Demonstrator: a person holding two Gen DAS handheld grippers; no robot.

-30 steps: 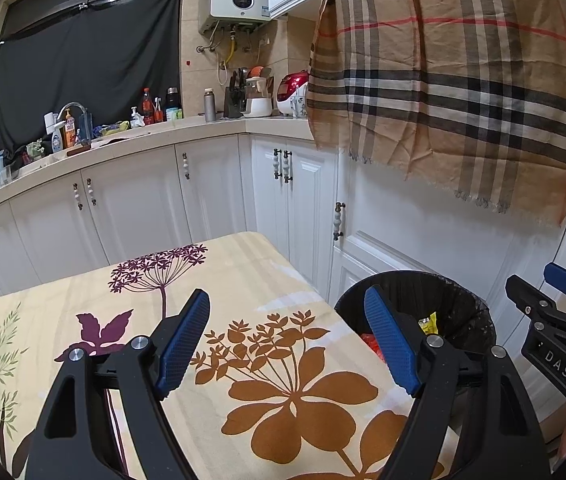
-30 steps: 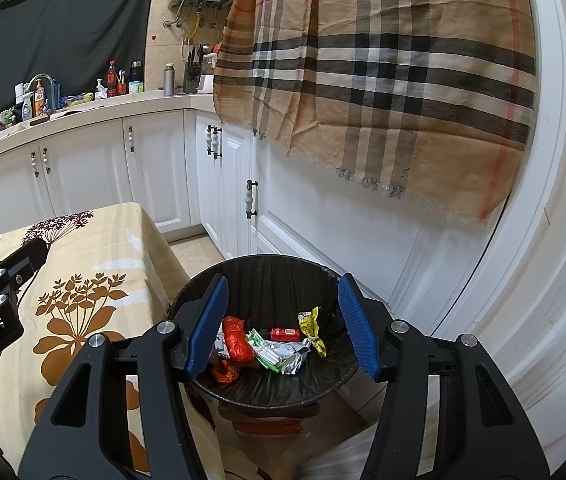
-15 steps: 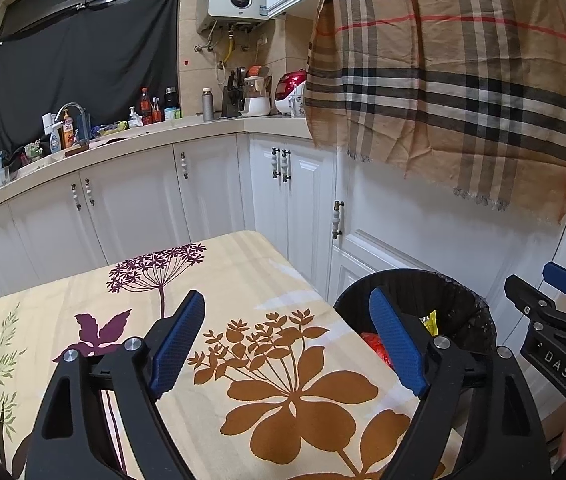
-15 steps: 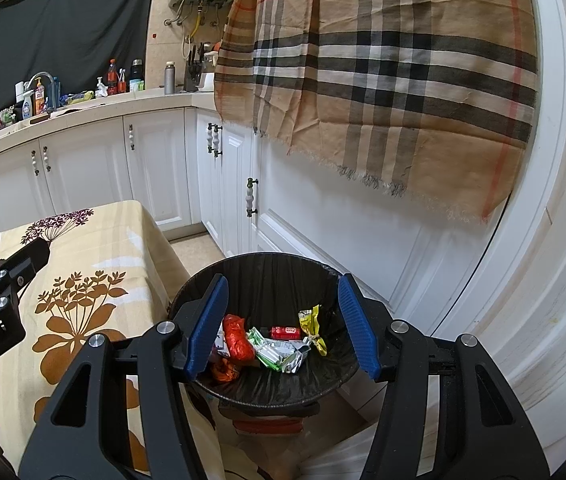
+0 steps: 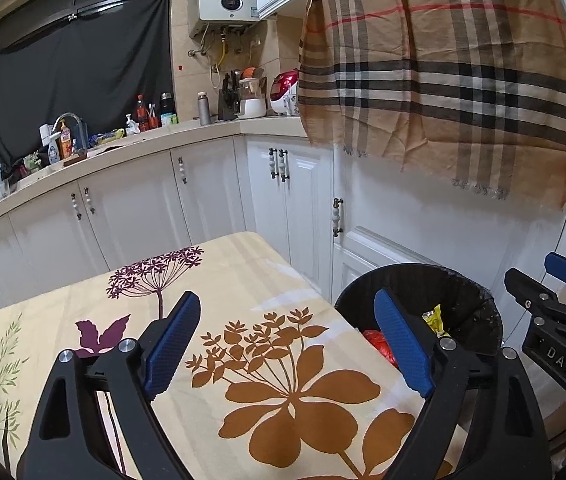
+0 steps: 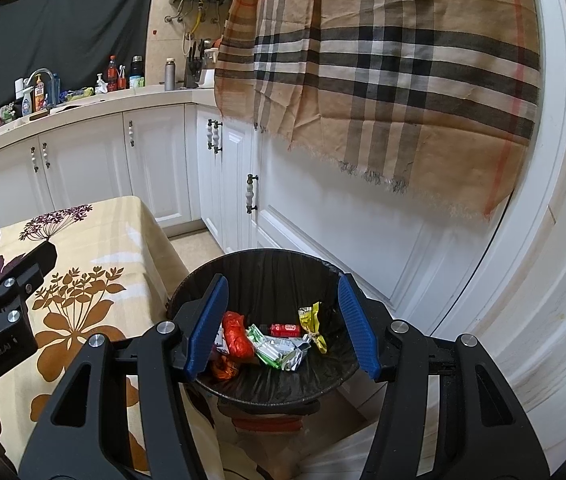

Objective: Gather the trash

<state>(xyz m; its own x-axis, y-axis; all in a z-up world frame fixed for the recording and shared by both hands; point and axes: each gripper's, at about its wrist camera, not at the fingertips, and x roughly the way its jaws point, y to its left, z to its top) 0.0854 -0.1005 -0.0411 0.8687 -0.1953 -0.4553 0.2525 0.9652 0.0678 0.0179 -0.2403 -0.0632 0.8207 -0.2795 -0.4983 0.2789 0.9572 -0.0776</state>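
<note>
Several wrappers (image 6: 279,344) lie in the bin (image 6: 267,264) beside the table's (image 5: 243,264) right edge; table shows none; left claw (image 5: 287,344), just widened, and right claw (image 6: 283,324) empty, open; collection seemingly finished.

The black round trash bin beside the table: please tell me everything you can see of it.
The black round trash bin stands upright on the floor, between the table with the floral cloth and the white cabinet doors. A wrinkled black plastic liner covers its inside. At the bottom lie crumpled wrappers: red, green-white, yellow. Neither gripper touches it.
</note>
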